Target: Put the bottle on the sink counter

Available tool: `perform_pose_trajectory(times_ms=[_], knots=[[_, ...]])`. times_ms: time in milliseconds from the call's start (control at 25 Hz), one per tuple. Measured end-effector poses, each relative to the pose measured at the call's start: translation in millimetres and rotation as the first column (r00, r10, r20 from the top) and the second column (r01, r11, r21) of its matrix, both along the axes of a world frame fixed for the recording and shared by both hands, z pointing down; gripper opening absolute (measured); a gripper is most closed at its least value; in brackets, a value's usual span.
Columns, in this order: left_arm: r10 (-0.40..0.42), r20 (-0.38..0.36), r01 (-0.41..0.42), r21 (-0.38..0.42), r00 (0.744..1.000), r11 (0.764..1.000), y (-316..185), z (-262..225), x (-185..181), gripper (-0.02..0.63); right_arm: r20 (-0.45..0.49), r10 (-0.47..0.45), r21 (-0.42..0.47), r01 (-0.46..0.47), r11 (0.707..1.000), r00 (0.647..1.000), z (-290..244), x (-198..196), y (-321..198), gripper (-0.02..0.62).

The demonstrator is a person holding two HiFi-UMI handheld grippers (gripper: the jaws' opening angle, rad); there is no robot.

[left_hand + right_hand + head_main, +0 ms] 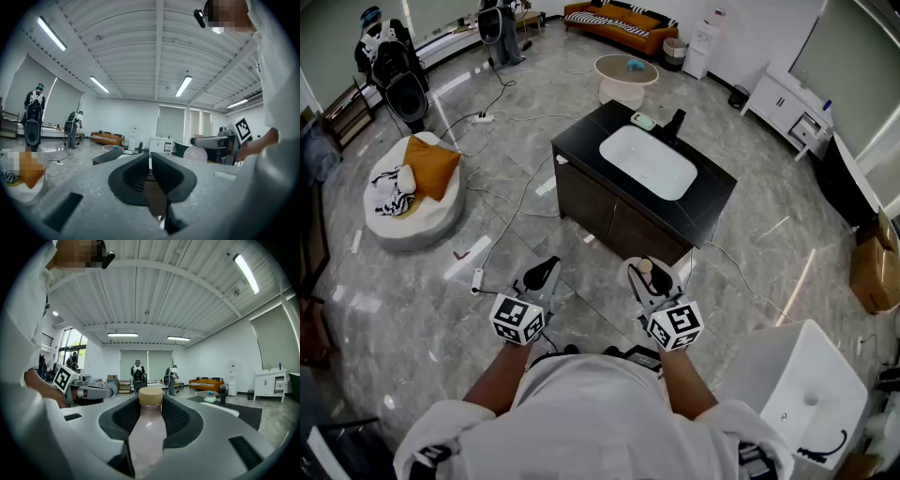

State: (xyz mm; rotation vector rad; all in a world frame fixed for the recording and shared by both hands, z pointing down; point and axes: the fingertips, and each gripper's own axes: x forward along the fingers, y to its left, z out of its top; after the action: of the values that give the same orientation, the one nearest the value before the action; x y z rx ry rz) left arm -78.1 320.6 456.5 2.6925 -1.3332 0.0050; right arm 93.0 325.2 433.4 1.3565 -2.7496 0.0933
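While the bottle sits clamped between the 2 jaws of my right gripper, my left gripper is closed on nothing. The sink counter stands well ahead (nothing delivered yet), so I judge the carry and set-down are left.

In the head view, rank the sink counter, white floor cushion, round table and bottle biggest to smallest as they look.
1. sink counter
2. white floor cushion
3. round table, though it stands farther off
4. bottle, only partly visible
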Motion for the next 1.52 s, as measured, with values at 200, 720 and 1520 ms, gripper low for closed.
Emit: perform_pose_trajectory(times_ms=[200, 720, 1520], knots=[[0.005, -0.003, -0.005, 0.017, 1.0, 1.0, -4, 0, -12, 0.031, -0.001, 0.011, 0.014, -0.011, 1.0, 1.0, -2, -11, 0, 0.144], [0.047, -0.034, -0.047, 0.01, 0.998, 0.999, 4, 7, -19, 0.029, -0.001, 0.02, -0.004, -0.02, 1.0, 1.0, 7, -22, 11, 0.144], [0.134, -0.072, -0.136, -0.027, 0.988, 0.99, 13, 24, -17, 0.029, 0.011, 0.066, -0.038, -0.065, 0.997, 0.998, 13, -26, 25, 0.144]])
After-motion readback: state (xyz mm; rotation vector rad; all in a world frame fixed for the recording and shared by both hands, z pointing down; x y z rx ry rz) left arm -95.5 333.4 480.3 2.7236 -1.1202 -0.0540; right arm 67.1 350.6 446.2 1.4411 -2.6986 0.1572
